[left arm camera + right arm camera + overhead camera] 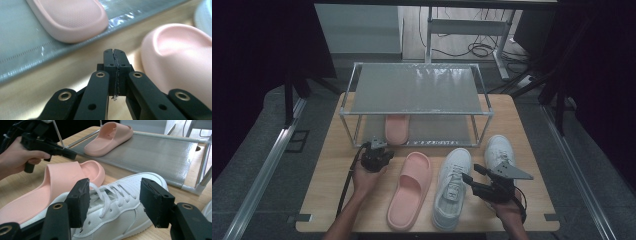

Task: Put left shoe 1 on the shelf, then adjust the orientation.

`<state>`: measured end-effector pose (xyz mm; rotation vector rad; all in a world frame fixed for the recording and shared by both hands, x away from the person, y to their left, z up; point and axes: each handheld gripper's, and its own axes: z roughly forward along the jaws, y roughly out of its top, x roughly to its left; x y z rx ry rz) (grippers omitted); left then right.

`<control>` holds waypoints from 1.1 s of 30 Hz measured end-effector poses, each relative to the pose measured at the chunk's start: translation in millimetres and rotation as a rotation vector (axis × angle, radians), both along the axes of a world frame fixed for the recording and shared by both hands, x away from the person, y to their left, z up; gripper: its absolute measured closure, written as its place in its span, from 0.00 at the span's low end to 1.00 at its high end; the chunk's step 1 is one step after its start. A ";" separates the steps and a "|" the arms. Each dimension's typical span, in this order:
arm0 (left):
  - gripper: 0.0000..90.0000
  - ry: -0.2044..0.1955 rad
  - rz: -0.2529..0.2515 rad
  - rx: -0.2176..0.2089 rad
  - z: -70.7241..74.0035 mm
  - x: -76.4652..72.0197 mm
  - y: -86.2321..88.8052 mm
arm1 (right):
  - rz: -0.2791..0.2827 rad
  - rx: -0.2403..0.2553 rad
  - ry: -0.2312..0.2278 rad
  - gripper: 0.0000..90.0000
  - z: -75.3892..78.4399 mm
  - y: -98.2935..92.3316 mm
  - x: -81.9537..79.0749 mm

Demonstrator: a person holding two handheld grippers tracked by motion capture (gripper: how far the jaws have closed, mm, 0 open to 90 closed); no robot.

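Note:
My left gripper [376, 146] is shut with nothing in it, its jaws [115, 55] pressed together above the wood just in front of the rack. One pink slipper [397, 129] [72, 17] lies on the rack's lower shelf [22, 47]. Its mate [410, 190] [180, 55] lies on the table just right of that gripper. My right gripper [471, 173] [113, 197] stands open, its pads [80, 200] on either side of the laces of a white sneaker [453, 187] [117, 207] without pressing on it. A second white sneaker [498, 150] sits behind the right hand.
A two-shelf metal rack [417, 112] stands at the back of the wooden table [332, 200]; its top shelf [417, 87] is bare. Its corner posts [343, 125] rise near my left gripper. Beyond the table are a desk frame and cables on the floor [477, 50].

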<state>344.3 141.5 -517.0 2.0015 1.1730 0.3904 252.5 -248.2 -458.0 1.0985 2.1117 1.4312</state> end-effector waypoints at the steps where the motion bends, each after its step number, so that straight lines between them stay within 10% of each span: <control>1: 1.00 0.000 -0.001 -0.004 -0.2 -3.9 1.3 | -0.001 0.001 0.000 0.47 0.0 -0.1 0.1; 20: 1.00 -0.017 -0.063 -0.040 5.0 -70.2 22.0 | 0.003 -0.005 -0.005 0.47 0.3 1.0 -1.2; 33: 1.00 -0.027 -0.062 -0.058 14.9 -83.3 28.0 | -0.011 0.004 -0.010 0.47 2.6 -4.5 -1.2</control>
